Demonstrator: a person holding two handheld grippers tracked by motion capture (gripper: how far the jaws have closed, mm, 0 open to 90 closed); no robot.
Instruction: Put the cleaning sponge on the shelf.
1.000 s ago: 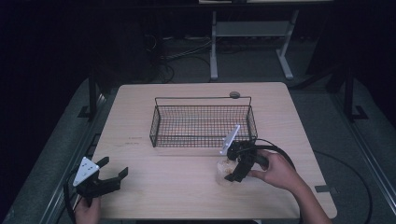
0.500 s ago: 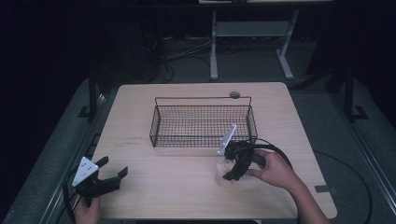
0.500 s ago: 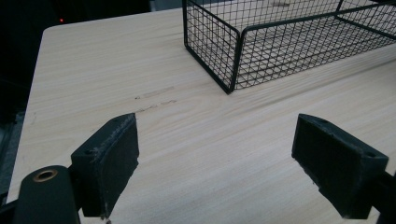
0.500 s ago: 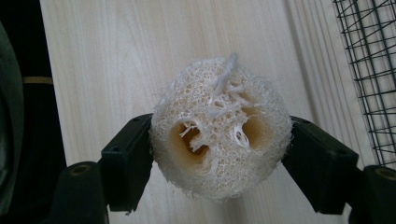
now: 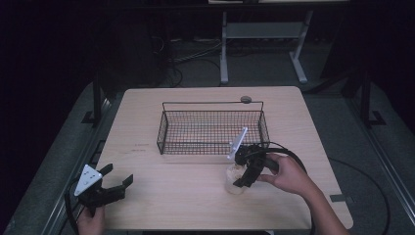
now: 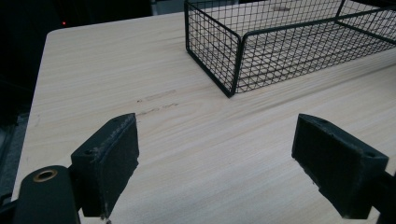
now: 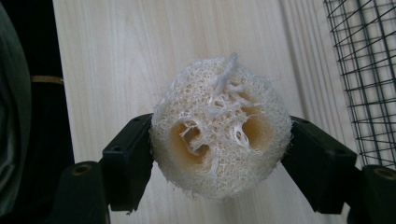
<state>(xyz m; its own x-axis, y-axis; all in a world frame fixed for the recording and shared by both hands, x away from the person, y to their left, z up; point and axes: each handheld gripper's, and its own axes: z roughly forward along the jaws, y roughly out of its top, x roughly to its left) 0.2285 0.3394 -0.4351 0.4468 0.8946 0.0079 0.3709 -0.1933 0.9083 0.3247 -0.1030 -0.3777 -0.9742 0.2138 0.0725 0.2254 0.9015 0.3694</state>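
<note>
Big picture first: I've got the pale wood tabletop [image 5: 161, 205] in front of me, with the black wire basket [image 5: 213, 129] sitting near the middle, toward the far side. Nothing that I can make out lies inside it, though the mesh is fine and the light low, so I won't swear to that.

Now the right tool [image 5: 243, 177]: it sits just in front of the basket's near right corner, and it is clamped on the loofah sponge [image 7: 219, 147]. In the right gripper view the sponge is pressed between both pads, one on each side, its round end with two hollow channels facing the camera. From the high view I judge the sponge to be at or barely off the tabletop; I can't tell which.

The left tool [image 5: 117, 187] rests at the near left corner, well apart from everything, jaws spread wide with only bare wood between them in the left gripper view.

My read on progress: the grasp is made, the carry and the drop into the basket are left, if the basket is indeed where it goes.

Hard to see: the sponge's underside, the basket's right end cut off in the left gripper view, and the dark room beyond.
</note>
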